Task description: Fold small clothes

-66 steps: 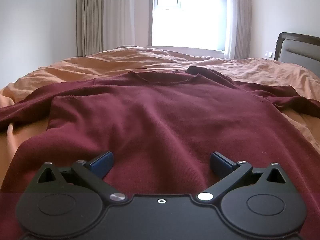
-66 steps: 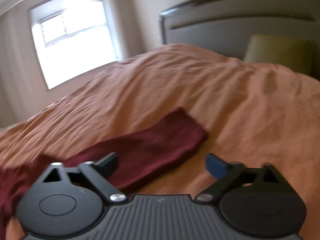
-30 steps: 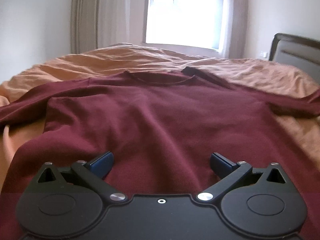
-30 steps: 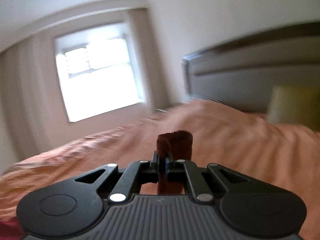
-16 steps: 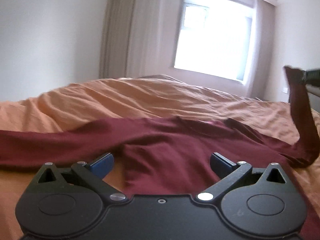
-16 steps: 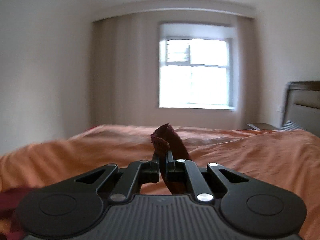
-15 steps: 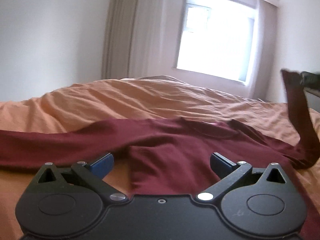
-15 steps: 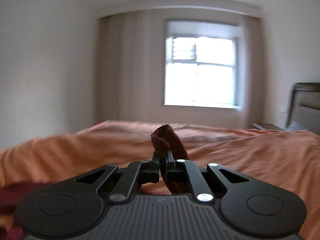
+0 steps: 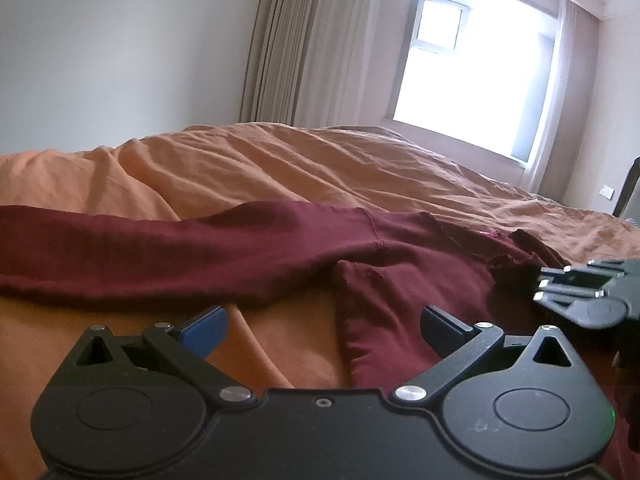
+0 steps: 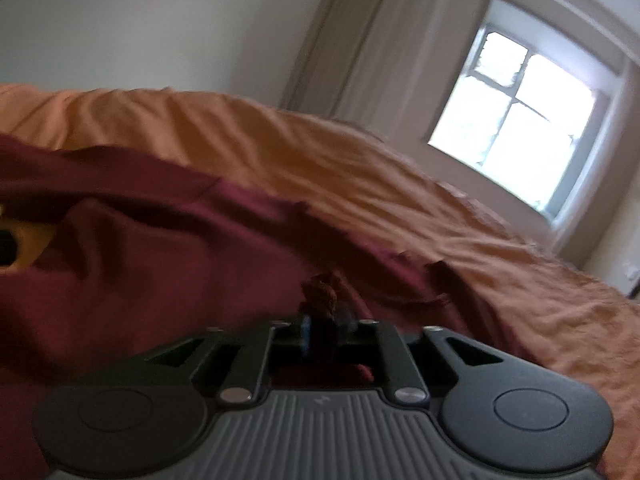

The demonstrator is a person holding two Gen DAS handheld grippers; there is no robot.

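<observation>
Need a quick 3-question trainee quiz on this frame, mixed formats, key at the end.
1. True or false: the left gripper has its jaws shut on the maroon sweater.
2. Multiple choice: what is the right gripper clamping? A) a pillow B) a bunch of maroon fabric from the sweater C) the orange bedcover D) nothing
3. Fill in: the sweater's long sleeve lies stretched toward the ____ side of the left wrist view.

Key
1. False: its jaws are wide open, above the sweater's side edge.
2. B
3. left
</observation>
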